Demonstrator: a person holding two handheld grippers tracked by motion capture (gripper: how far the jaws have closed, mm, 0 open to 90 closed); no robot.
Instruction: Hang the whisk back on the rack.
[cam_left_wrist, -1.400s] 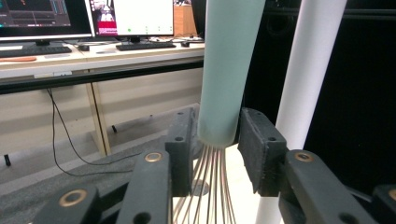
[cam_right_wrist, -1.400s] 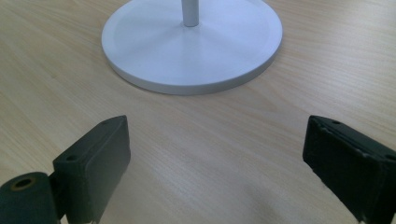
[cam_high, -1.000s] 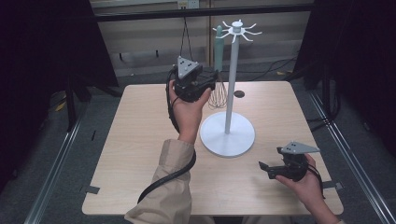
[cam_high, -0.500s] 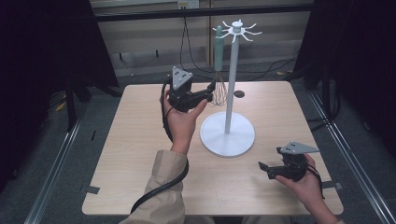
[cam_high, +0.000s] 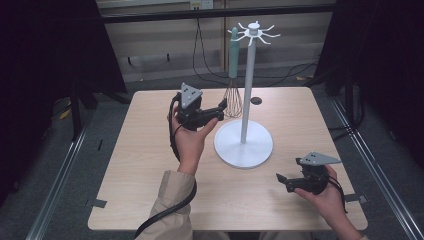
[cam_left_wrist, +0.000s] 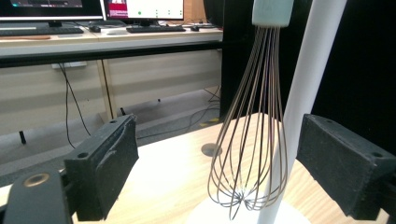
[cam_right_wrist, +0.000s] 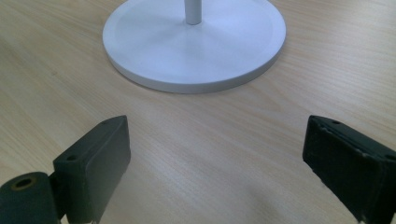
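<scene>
A wire whisk (cam_high: 233, 95) hangs by its pale green handle from the white hook stand (cam_high: 244, 142) on the wooden counter (cam_high: 140, 165). The left gripper (cam_left_wrist: 215, 163) is raised near the whisk, fingers wide apart, empty. The right gripper (cam_right_wrist: 215, 163) sits low near the stand's base, fingers also wide, empty

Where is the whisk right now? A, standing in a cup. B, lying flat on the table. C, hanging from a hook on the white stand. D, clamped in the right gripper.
C: the whisk hangs by its handle from the white stand, wires down, with the open left gripper beside it.
</scene>
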